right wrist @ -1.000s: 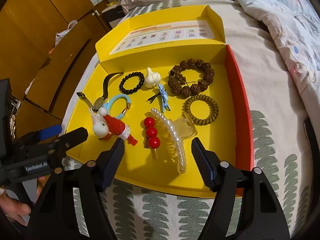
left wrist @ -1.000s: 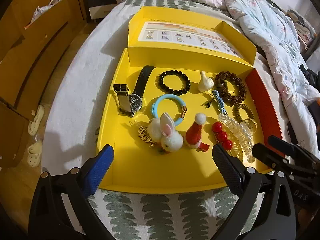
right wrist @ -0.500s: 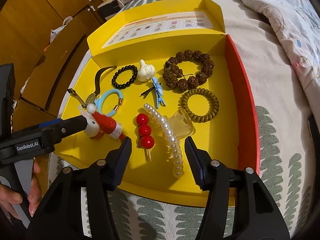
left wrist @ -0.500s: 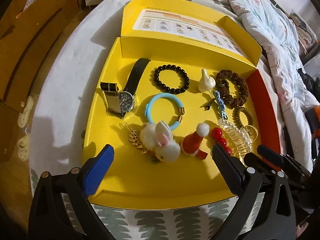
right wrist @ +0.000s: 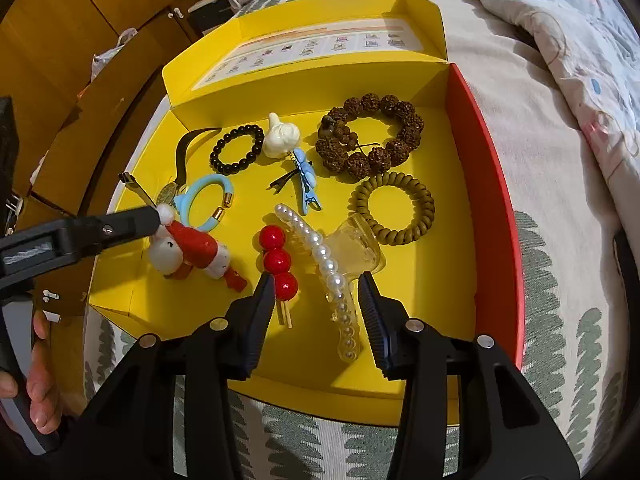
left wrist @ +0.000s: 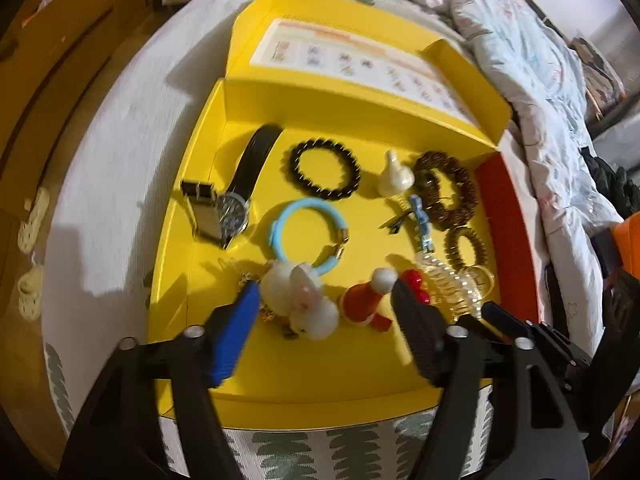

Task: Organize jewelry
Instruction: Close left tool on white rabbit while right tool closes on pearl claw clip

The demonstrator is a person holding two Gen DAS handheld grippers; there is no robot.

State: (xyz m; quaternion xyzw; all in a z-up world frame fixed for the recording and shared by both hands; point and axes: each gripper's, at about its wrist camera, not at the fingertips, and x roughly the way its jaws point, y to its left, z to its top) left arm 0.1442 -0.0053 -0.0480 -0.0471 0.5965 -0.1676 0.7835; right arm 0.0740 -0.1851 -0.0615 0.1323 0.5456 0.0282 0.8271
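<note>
Jewelry spread in yellow box (right wrist: 404, 368) on bed. Pearl claw clip (right wrist: 340, 276) between pads of right tool (right wrist: 316, 300) — jaws closing, no contact yet. Left tool (left wrist: 320, 320) closing around white plush rabbit (left wrist: 300, 300) — not gripping.

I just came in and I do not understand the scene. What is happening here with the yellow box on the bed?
A person is sorting jewelry in an open yellow box, with a hand-held claw in each hand. The left claw is closing around the white rabbit plush clip and the Santa hat clip; its pads are not yet pressing. The right claw is closing over the pearl hair claw clip, beside the red bead hairpin. Nothing is lifted yet.
</note>
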